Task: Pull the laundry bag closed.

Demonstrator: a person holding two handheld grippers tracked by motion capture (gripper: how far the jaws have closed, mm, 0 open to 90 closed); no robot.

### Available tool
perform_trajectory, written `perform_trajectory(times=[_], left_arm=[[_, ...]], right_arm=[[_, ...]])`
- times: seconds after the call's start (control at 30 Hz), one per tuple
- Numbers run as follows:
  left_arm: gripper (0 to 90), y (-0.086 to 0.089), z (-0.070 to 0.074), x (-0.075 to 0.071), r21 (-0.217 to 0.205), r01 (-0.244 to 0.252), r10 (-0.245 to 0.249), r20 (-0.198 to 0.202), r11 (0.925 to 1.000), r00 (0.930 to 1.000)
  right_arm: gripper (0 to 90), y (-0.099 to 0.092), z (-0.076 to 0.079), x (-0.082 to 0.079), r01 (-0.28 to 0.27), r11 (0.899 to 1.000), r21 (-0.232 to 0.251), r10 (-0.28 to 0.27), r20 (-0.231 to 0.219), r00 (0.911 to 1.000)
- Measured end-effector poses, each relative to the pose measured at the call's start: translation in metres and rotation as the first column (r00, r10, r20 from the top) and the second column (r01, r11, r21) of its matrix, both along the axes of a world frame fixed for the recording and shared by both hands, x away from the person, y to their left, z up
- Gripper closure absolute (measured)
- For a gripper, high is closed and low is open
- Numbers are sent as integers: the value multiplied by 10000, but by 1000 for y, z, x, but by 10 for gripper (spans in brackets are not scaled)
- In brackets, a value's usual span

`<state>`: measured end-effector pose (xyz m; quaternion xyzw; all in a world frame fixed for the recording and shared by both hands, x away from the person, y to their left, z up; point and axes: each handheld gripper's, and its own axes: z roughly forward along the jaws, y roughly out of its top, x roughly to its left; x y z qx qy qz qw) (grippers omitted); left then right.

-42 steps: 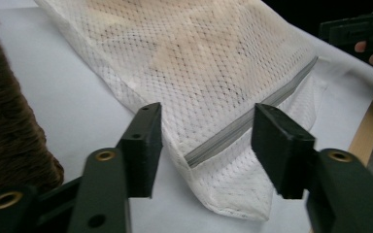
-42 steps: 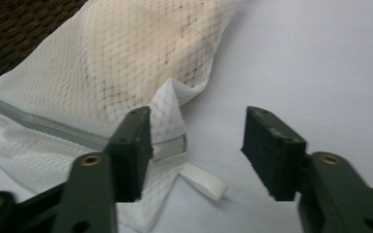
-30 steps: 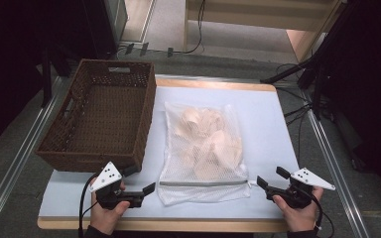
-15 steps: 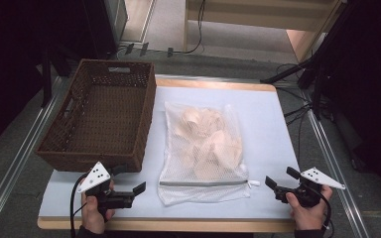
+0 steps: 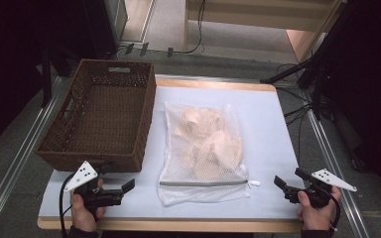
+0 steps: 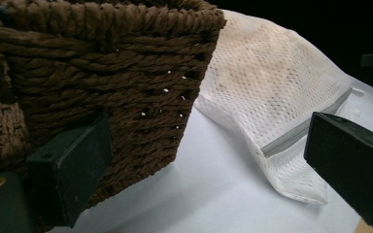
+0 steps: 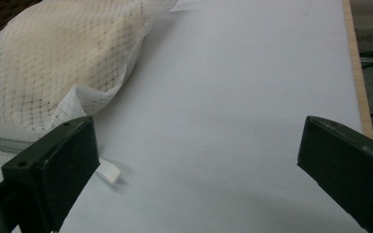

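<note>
The mesh bag, stuffed with pale cloth, lies flat in the middle of the counter, its long axis running away from the person and its zipped end toward the near edge, just beside the brown basket on its left. The left claw sits at the near left corner, pointing across at the bag's near left corner; its jaws have just been opening and stand spread with nothing between them. The right claw sits at the near right corner, aimed at the zipper tab, its jaws likewise just opened, wide and empty. Both stand apart from the bag, flanking its zipped end; the left looks slightly nearer, so any grab would likely come inward along that near edge.
</note>
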<state>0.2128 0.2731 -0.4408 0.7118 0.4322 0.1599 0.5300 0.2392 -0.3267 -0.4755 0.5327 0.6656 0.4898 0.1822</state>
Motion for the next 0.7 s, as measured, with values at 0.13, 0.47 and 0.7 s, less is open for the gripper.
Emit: perform_trajectory(times=[0.13, 0.47, 0.7], left_arm=[[44, 1, 0, 0, 20, -34, 34, 2, 10000, 10000], [44, 1, -1, 0, -37, -8, 7, -37, 10000, 10000], [44, 0, -1, 0, -16, 7, -7, -64, 10000, 10000]], right_arm=[[14, 1, 0, 0, -42, 10000, -70, 42, -9, 10000], [23, 1, -1, 0, 25, 10000, -84, -26, -35, 10000], [27, 2, 0, 0, -1, 10000, -96, 1, -13, 10000]])
